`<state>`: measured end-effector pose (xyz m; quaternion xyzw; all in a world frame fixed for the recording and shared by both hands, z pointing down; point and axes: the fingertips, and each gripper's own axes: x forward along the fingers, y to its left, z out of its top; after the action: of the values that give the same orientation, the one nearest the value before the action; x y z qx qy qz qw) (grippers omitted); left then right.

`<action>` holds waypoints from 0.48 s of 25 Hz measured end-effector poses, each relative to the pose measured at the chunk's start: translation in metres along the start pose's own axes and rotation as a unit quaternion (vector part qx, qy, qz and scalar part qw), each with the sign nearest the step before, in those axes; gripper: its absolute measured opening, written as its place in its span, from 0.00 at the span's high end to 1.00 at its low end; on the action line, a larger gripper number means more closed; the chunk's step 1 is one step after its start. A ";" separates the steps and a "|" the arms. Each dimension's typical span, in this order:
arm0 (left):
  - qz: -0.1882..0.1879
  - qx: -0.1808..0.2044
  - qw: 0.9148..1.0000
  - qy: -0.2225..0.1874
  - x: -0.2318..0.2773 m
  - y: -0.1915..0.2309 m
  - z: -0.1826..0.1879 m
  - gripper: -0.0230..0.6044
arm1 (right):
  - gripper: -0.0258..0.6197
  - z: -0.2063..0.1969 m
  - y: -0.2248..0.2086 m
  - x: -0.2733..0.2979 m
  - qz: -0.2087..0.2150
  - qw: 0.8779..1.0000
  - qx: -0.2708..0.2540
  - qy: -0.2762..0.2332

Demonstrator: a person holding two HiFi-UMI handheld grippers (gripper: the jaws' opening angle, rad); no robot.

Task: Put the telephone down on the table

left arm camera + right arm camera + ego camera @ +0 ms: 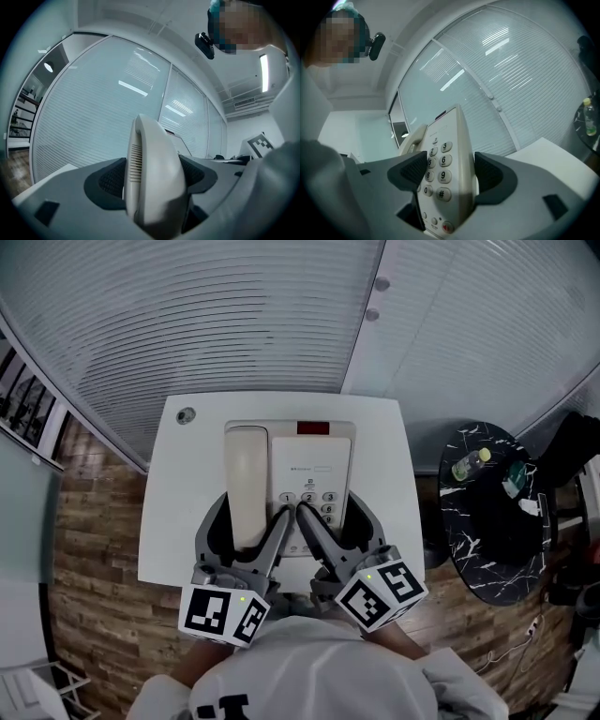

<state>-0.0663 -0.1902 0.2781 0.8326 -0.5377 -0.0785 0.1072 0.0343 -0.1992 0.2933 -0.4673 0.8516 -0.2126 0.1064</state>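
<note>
the telephone is over the middle of the white desk, held at its near end by both grippers. the left gripper has its jaws clamped across the handset, which lies in its cradle. the right gripper has its jaws closed on the keypad side of the body. the step in hand looks like the lowering. next, the phone should go down level until its base rests flat, and then both pairs of jaws should open. i cannot tell whether the base already touches the desk. the grippers hide its near edge, and no cord shows.
</note>
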 end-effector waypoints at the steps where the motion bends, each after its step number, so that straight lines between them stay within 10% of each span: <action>1: 0.001 -0.003 1.000 0.003 0.002 0.003 -0.003 0.40 | 0.46 -0.002 -0.002 0.002 -0.002 1.000 0.001 0.003; 12: 0.000 -0.027 0.999 0.041 0.019 0.019 -0.037 0.40 | 0.46 -0.029 -0.027 0.016 -0.025 0.999 0.015 0.034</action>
<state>-0.0663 -0.2122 0.3182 0.8318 -0.5308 -0.0589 0.1515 0.0345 -0.2180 0.3318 -0.4789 0.8396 -0.2439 0.0792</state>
